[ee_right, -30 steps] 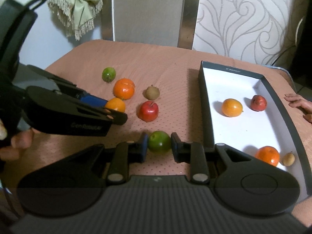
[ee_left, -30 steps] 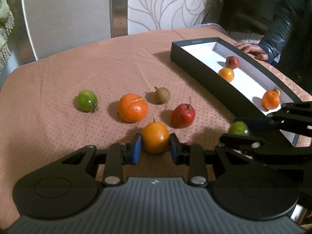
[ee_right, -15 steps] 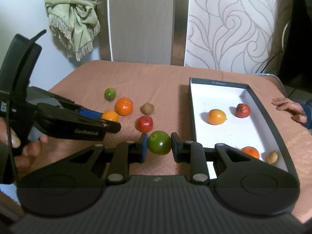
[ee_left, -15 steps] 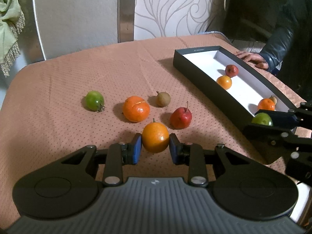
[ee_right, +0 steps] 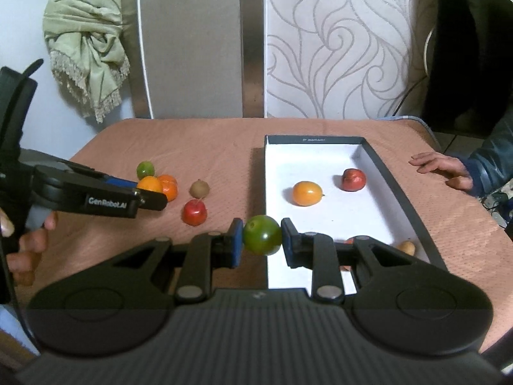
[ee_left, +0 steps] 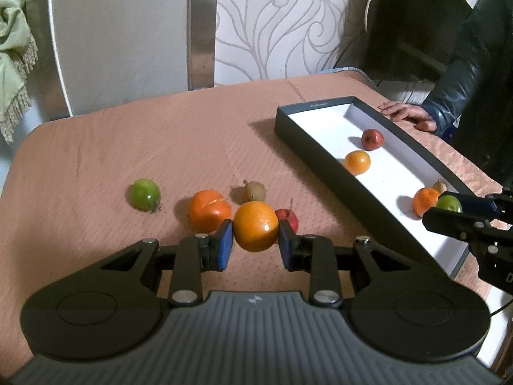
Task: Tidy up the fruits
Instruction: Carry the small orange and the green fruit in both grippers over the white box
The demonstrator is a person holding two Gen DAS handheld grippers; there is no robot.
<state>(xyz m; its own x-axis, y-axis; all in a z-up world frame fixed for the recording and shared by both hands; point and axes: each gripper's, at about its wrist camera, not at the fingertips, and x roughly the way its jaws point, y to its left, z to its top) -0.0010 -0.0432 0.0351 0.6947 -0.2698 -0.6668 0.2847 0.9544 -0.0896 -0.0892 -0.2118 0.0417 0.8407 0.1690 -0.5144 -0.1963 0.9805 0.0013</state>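
Observation:
My left gripper is shut on an orange, lifted above the table's fruit. On the cloth lie a green tomato, a peeled-looking orange, a brown kiwi-like fruit and a red apple, the apple partly hidden in the left wrist view. My right gripper is shut on a green fruit at the near left edge of the dark box. Inside the box lie an orange fruit, a red fruit, another orange and a small brown fruit.
A person's hand in a dark sleeve rests on the table right of the box. Chair backs stand behind the table. A green fringed cloth hangs at the far left. Pink tablecloth lies bare beyond the fruit.
Both grippers rose with their fruit. The right gripper carried the green fruit rightward to the box's edge. The left gripper lifted the orange off the cloth.

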